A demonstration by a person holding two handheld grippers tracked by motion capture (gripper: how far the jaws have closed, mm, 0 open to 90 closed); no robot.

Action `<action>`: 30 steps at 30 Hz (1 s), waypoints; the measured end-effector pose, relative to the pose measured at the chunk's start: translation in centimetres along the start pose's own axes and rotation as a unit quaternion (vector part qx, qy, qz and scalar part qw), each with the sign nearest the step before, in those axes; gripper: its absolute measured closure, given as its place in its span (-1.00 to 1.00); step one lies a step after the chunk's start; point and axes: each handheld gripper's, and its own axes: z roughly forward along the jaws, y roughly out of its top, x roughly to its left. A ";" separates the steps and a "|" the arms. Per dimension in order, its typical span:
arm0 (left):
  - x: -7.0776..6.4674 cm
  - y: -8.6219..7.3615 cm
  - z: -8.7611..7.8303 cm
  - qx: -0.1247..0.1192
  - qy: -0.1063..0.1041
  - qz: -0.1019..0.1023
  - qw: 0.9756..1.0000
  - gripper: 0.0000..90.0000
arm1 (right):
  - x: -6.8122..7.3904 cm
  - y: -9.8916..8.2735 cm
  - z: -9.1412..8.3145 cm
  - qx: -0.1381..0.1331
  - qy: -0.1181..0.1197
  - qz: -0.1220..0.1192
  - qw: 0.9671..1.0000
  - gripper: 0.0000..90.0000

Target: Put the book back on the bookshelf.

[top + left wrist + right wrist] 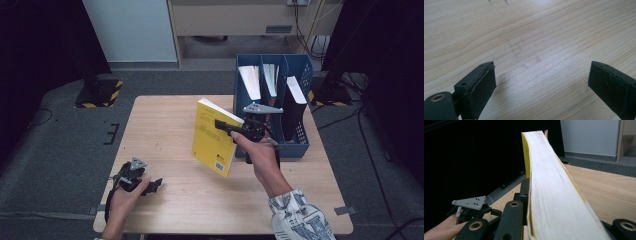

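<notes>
A yellow paperback book point(215, 137) hangs tilted above the middle of the wooden table point(160, 125). My right gripper point(223, 125) is shut on its upper right part, one black jaw lying across the cover. In the right gripper view the book's white page edge point(551, 190) runs away between the jaws. My left gripper point(152, 185) rests low at the table's front left corner. Its jaws stand open point(541, 82) over bare wood with nothing between them. That gripper's grey plate point(470, 202) also shows far off in the right gripper view.
A blue file holder point(295, 145) stands at the table's back right, just behind my right hand. Its slots hold white papers point(250, 80) and a black book point(295, 107). Dark floor surrounds the table, with black stands at both back corners.
</notes>
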 end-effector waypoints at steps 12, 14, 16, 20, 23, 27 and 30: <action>0.2 -0.3 0.3 0.008 0.002 -0.003 1.000 -0.84 | -0.6 0.0 -2.9 -0.009 -0.013 0.011 1.000 0.66; 0.1 -0.3 0.3 0.007 0.001 -0.001 1.000 -0.84 | -0.6 -0.1 -3.4 -0.009 -0.015 0.011 1.000 0.67; 0.1 -0.3 0.5 0.013 -0.001 0.003 1.000 -0.85 | -0.7 -0.2 -3.8 -0.010 -0.017 0.013 1.000 0.67; -0.1 -0.4 0.6 0.015 -0.002 0.007 1.000 -0.86 | -0.8 -0.3 -4.9 -0.014 -0.021 0.015 1.000 0.67; -0.1 -0.5 0.7 0.011 0.000 0.010 1.000 -0.89 | -1.0 -0.3 -5.8 -0.018 -0.026 0.019 0.999 0.67; -0.2 -0.9 0.8 -0.005 0.004 0.009 1.000 -0.93 | -1.2 -0.3 -7.4 -0.022 -0.036 0.021 0.999 0.67; -0.2 -1.1 0.9 -0.016 0.004 0.008 1.000 -0.97 | -1.4 -0.3 -8.0 -0.024 -0.041 0.022 0.999 0.67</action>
